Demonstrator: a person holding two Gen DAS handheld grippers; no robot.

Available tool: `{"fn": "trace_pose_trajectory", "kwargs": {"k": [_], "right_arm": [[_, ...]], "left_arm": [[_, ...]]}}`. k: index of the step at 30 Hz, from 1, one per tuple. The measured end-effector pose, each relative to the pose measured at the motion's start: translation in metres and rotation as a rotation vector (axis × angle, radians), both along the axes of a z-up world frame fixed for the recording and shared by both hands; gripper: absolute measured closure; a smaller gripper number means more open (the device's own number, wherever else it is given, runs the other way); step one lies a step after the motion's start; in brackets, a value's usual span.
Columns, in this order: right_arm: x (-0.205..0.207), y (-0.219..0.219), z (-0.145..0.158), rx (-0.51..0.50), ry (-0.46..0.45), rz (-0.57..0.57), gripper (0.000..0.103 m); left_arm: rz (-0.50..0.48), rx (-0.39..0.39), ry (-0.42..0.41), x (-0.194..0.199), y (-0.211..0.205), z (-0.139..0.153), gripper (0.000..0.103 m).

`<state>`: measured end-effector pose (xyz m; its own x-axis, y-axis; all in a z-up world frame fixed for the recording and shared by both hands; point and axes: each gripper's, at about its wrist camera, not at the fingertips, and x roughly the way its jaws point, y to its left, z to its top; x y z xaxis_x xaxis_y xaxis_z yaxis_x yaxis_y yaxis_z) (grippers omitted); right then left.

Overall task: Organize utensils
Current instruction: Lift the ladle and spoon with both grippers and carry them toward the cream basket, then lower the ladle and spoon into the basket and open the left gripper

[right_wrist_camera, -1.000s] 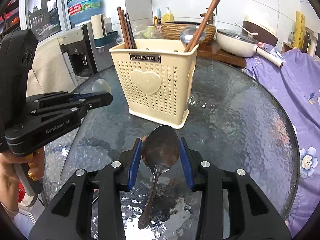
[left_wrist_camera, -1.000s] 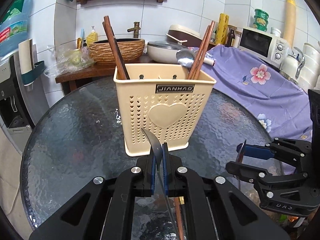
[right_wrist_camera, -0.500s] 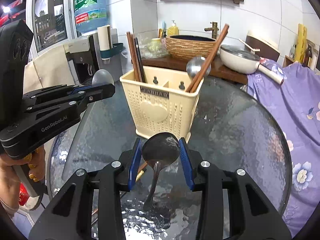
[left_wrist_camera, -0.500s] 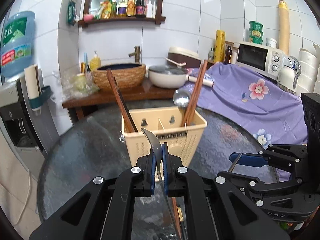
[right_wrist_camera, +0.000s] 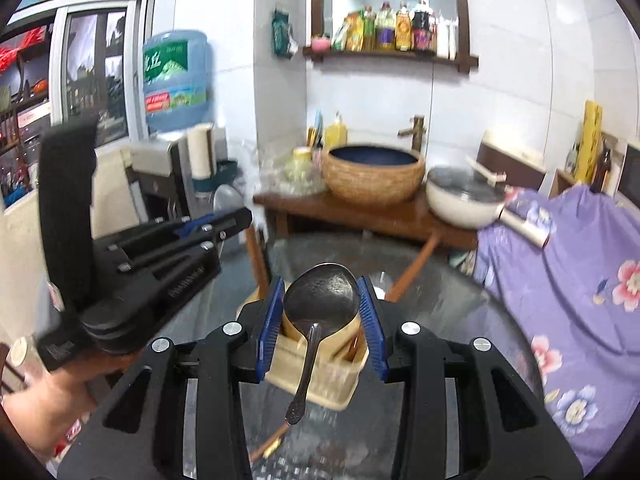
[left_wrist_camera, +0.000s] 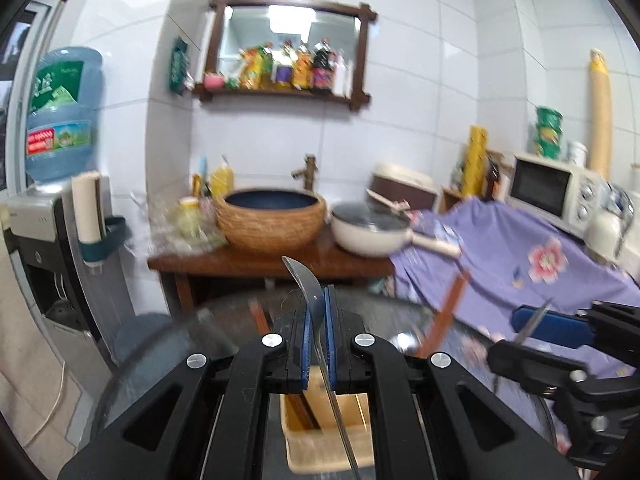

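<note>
Spoons fill both grippers above a cream caddy. The left gripper [left_wrist_camera: 316, 334] is clamped on a spoon [left_wrist_camera: 308, 284] seen edge-on, bowl up, handle hanging down over the caddy [left_wrist_camera: 332, 436]. The right gripper [right_wrist_camera: 322, 312] pinches a second spoon [right_wrist_camera: 320, 300] across its dull grey bowl, the thin handle dangling with its tip near the caddy's [right_wrist_camera: 312, 364] front rim. The caddy stands on a round glass table [right_wrist_camera: 460, 280], roughly midway in from its near edge. Brown chopsticks [left_wrist_camera: 444, 316] lean out of it. Beyond the far edge are a wicker basin [right_wrist_camera: 372, 176] and a white pan [right_wrist_camera: 464, 200]. Both views are blurred. Likely risk: each grip is on a curved bowl, so a spoon may swivel, catch the rim or a divider, and tip the light caddy.
</note>
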<state>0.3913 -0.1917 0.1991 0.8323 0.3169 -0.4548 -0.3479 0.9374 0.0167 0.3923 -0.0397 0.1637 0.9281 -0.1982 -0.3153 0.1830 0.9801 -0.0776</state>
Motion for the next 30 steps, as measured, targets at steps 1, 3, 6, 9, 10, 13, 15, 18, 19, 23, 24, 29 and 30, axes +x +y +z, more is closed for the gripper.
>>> {"fn": "trace_pose_trajectory", "kwargs": {"k": [1,3,6,9,10,13,15,18,19,23,24,29,30], "right_arm": [[0.004,0.001,0.004,0.001,-0.005,-0.007,0.065],[0.018,0.001,0.012,0.013,-0.013,-0.027,0.065],[0.034,0.003,0.014,0.017,-0.02,-0.046,0.065],[0.044,0.007,0.01,0.004,-0.027,-0.055,0.065],[0.049,0.008,0.006,-0.004,-0.027,-0.06,0.065],[0.059,0.008,-0.004,-0.003,-0.02,-0.069,0.065],[0.064,0.008,-0.012,-0.007,-0.013,-0.073,0.065],[0.067,0.01,-0.019,-0.022,-0.02,-0.076,0.065],[0.067,0.011,-0.022,-0.025,-0.024,-0.075,0.065],[0.067,0.016,-0.033,-0.043,-0.025,-0.066,0.065],[0.067,0.018,-0.036,-0.047,-0.026,-0.066,0.065],[0.064,0.02,-0.049,-0.046,-0.022,-0.063,0.065],[0.064,0.021,-0.052,-0.048,-0.019,-0.062,0.065]], "left_arm": [[0.026,0.003,-0.025,0.005,-0.001,0.004,0.097],[0.08,0.006,-0.072,0.015,-0.002,0.009,0.097],[0.135,0.016,-0.108,0.026,-0.004,0.008,0.097],[0.175,0.031,-0.13,0.037,-0.007,0.001,0.097],[0.18,0.031,-0.128,0.04,-0.007,-0.002,0.097],[0.194,0.007,-0.098,0.051,-0.004,-0.011,0.097],[0.204,0.0,-0.097,0.054,-0.001,-0.017,0.097],[0.216,0.007,-0.111,0.056,-0.002,-0.023,0.097],[0.226,0.013,-0.11,0.056,-0.002,-0.025,0.097],[0.258,0.037,-0.147,0.054,-0.005,-0.028,0.097],[0.258,0.043,-0.149,0.053,-0.006,-0.029,0.097],[0.27,0.044,-0.186,0.048,-0.007,-0.039,0.097],[0.273,0.037,-0.203,0.046,-0.005,-0.04,0.097]]}}
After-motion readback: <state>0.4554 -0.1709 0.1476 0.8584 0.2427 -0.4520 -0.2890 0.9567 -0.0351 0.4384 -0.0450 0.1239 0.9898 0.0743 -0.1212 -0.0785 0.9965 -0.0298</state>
